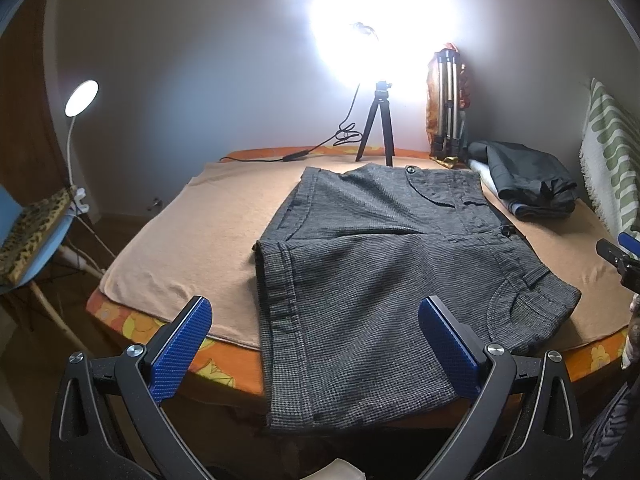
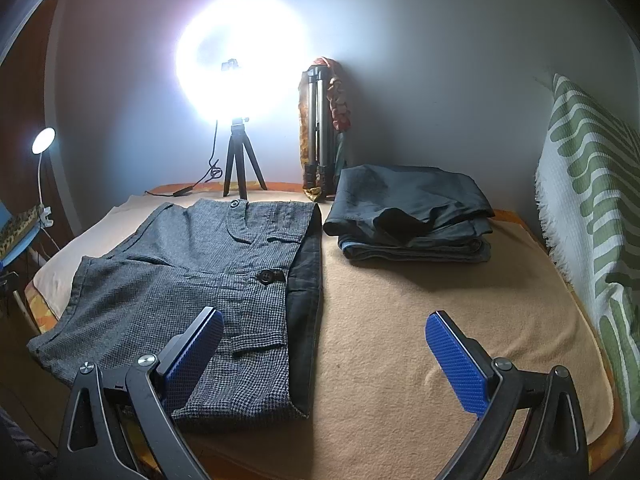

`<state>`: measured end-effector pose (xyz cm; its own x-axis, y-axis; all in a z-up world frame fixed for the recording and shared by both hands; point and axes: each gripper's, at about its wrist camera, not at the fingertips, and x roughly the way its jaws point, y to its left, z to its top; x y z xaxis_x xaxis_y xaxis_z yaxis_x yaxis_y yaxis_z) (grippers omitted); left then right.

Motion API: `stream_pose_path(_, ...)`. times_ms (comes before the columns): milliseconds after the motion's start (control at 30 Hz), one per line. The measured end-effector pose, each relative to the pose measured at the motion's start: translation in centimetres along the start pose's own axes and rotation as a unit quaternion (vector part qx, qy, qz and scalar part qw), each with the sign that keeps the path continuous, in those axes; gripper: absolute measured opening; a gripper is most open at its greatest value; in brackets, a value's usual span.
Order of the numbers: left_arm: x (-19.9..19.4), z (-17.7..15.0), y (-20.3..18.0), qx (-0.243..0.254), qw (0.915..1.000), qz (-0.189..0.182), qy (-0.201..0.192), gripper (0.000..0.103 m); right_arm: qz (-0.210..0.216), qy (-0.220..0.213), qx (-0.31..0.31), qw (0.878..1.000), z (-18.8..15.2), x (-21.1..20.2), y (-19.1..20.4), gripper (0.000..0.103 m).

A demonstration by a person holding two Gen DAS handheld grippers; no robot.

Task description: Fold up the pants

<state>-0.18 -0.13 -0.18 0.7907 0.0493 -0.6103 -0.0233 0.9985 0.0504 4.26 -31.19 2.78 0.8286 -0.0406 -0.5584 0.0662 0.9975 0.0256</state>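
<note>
- Grey checked pants (image 1: 360, 280): on the peach blanket (image 1: 192, 236) covering the table, partly folded, legs doubled over the seat; near end hanging off the table's front edge, waistband side turned toward the ring light (image 1: 380, 20).
- Left gripper (image 1: 316, 344): jaws wide apart, empty, poised over the overhanging end of the pants.
- Right gripper (image 2: 324, 356): jaws wide apart, empty, just right of the pants, above bare blanket; left blue pad (image 2: 192, 356) over the dark lining edge.
- Risk, judged: overhanging end likely to slide off the table if only one corner gets pinched; uneven pull by the two grippers likely to skew the next fold.
- Risk, judged: blanket could be pinched together with the pants and dragged along, rumpling the layers.
- Risk, judged: a wide sweep past the far side of the pants could knock the small tripod (image 1: 376, 132) or snag its cable (image 1: 320, 146).
- Folded dark garments (image 2: 412, 212): stacked right of the pants, well apart.
- Containers: none in view.
</note>
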Motion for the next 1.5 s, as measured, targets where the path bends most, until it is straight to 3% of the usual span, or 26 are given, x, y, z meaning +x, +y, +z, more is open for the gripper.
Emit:
stream_pose_path(267, 0.6, -0.5, 0.4, 0.015, 0.9997, -0.016, 0.001, 0.103, 0.008, 0.002, -0.020, 1.000, -0.3, -0.6, 0.6, 0.102)
stream_pose_path(400, 1.2, -1.1, 0.9, 0.028, 0.9991, -0.031, 0.010, 0.103, 0.039, 0.013, -0.033, 0.999, -0.5, -1.3, 1.1, 0.102)
stream_pose_path(567, 0.8, -1.9, 1.6, 0.057, 0.9968, -0.053, 0.014, 0.102, 0.082, 0.026, -0.099, 0.991, -0.9, -1.8, 2.6, 0.102)
stream_pose_path(700, 0.8, -2.7, 2.1, 0.082, 0.9945, -0.056, 0.034, 0.100, 0.106, 0.041, -0.171, 0.979, -1.6, -1.9, 4.6, 0.101)
stream_pose_path(867, 1.1, -4.0, 2.0, 0.116, 0.9879, -0.080, 0.066, 0.087, 0.152, 0.069, -0.273, 0.947, -3.1, -1.4, 7.2, 0.092)
stream_pose_path(967, 1.4, -5.2, 1.0, 0.163, 0.9787, -0.093, 0.083, 0.081, 0.165, 0.095, -0.340, 0.921, -4.8, -1.0, 8.9, 0.085)
stream_pose_path(1067, 1.8, -6.4, -0.1, 0.214, 0.9676, -0.098, 0.093, 0.077, 0.167, 0.114, -0.375, 0.905, -6.1, -0.4, 9.7, 0.081)
stream_pose_path(1200, 2.8, -7.6, -0.7, 0.251, 0.9577, -0.092, 0.106, 0.074, 0.160, 0.134, -0.387, 0.898, -6.9, 0.9, 10.1, 0.076)
stream_pose_path(1433, 4.3, -8.6, -0.6, 0.275, 0.9514, -0.079, 0.114, 0.071, 0.150, 0.155, -0.393, 0.894, -7.0, 3.0, 10.0, 0.074)
stream_pose_path(1500, 4.4, -8.9, -0.9, 0.292, 0.9474, -0.073, 0.110, 0.066, 0.150, 0.159, -0.395, 0.892, -7.1, 3.3, 10.0, 0.071)
